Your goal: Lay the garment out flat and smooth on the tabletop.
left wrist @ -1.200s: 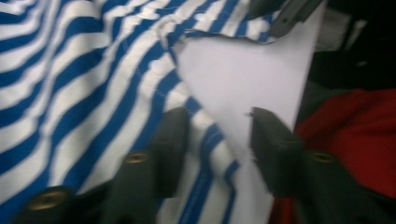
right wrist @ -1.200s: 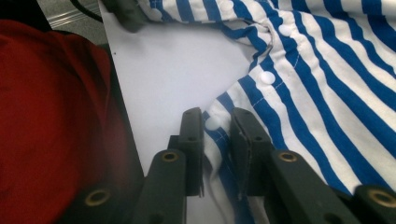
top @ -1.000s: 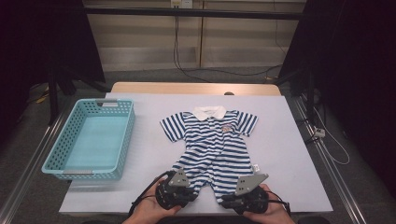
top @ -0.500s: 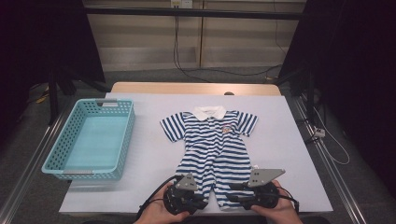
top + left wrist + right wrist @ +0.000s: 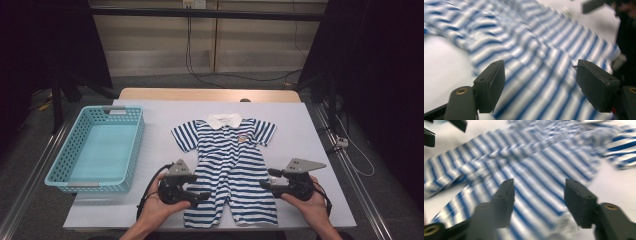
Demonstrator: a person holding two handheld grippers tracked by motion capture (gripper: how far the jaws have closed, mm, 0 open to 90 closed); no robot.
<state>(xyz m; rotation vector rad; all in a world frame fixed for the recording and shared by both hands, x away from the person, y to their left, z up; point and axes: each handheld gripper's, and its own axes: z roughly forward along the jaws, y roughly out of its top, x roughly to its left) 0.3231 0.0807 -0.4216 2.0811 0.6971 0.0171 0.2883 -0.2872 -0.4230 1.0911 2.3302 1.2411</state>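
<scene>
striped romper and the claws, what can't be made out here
- Chest badge on the striped romper: too small to read in the high view.
- Romper's legs: smeared by motion blur in both gripper views.
- Left claw tips: dark against the stripes in the high view.
- Basket floor nearest the camera: hidden by its front wall.

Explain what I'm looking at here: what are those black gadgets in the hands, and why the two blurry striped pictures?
A person stands at a white table and holds hand tools with two jaws. The left tongs and right tongs each carry a small camera. The wide picture comes from a fixed camera above. The two blurry ones look along each tool's own black jaws. On the table lie a blue-and-white striped baby romper, spread flat, and a turquoise basket to its left. Both tongs have just been opening; their jaws stand apart over the romper's legs, gripping nothing.
</scene>
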